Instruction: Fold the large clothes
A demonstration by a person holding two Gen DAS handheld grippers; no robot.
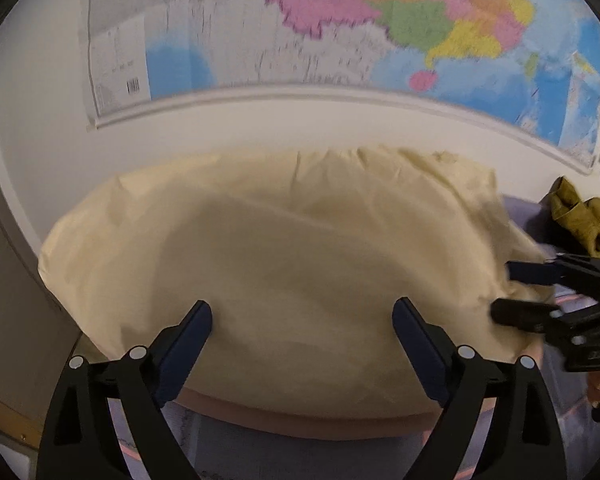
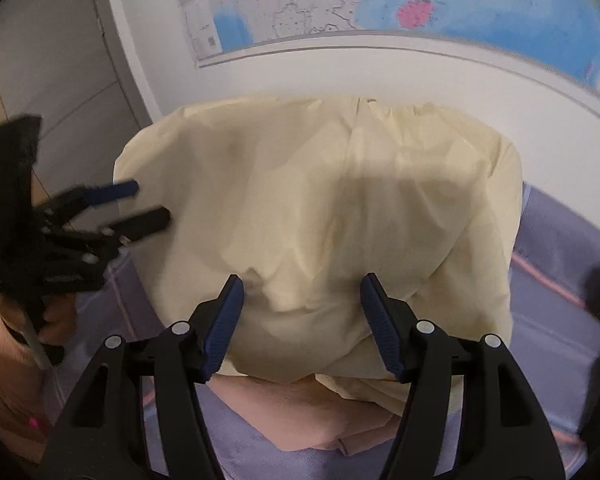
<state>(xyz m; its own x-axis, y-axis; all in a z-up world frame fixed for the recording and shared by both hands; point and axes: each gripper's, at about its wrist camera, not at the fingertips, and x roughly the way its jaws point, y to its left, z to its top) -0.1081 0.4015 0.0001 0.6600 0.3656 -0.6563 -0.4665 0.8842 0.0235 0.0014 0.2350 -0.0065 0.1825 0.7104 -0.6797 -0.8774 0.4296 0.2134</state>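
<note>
Hovering over one cream garment (image 1: 284, 248) filling the frame's centre on the lavender bedsheet (image 2: 560, 240), my left gripper (image 1: 302, 344) gapes released and my right gripper (image 2: 302, 320) hangs unclenched, empty; one mustard cloth (image 1: 580, 216) lies far right.

A large pale cream-yellow cloth garment (image 2: 320, 216) lies folded into a broad, softly creased slab against the far white wall, beneath the map. Its near edge rests on a peach-pink fabric piece (image 2: 300, 412), which shows just beyond that edge.
</note>
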